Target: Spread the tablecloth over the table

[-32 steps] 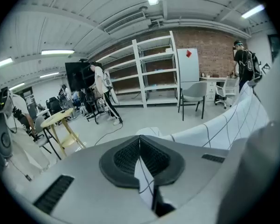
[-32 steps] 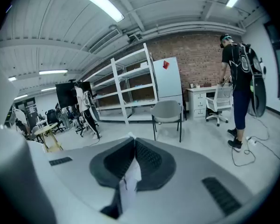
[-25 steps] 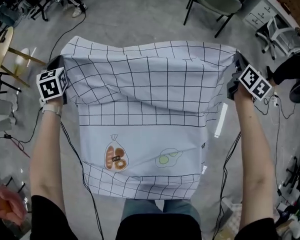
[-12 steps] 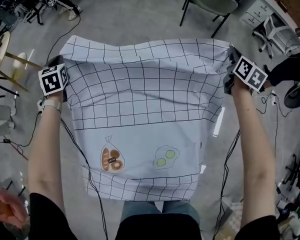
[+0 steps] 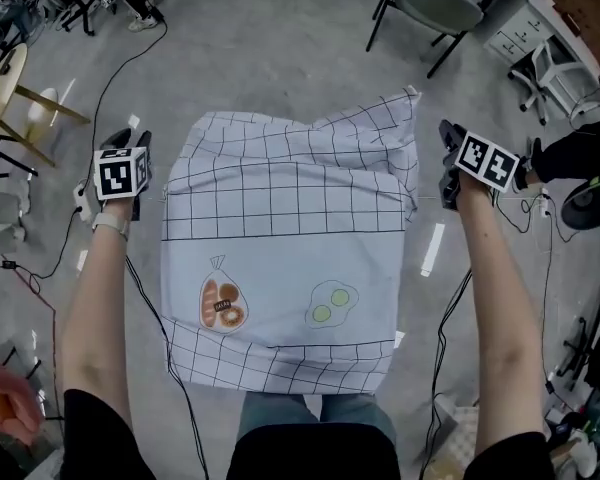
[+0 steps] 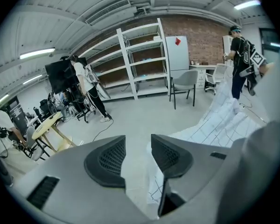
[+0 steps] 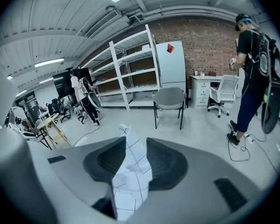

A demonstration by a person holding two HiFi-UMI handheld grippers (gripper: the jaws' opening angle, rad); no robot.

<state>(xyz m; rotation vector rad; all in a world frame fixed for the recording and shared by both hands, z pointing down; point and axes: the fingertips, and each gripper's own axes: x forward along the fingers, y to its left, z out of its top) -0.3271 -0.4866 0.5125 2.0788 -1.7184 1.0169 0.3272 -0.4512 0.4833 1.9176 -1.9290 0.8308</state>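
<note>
Reaching both arms straight up the frame in the head view, left forearm (image 5: 92, 298) down the left side, right forearm (image 5: 492, 298) down the right, both grippers tipping downward.

Keeping the left gripper (image 5: 130, 138) at upper left with jaws partly apart, just now opening, gripping nothing; showing a loose edge of the grid-checked tablecloth (image 5: 290, 248) just beside its right jaw.

Keeping the right gripper (image 5: 448, 136) at upper right, jaws likewise just now opening and partly apart, a cloth corner standing loosely between them, not pinched.

Lying at centre frame between the two arms, long axis running bottom to top, printed bread and fried eggs at the near end, far edge rumpling toward the grey floor (image 5: 280, 48), far right corner peaking upward.
</note>
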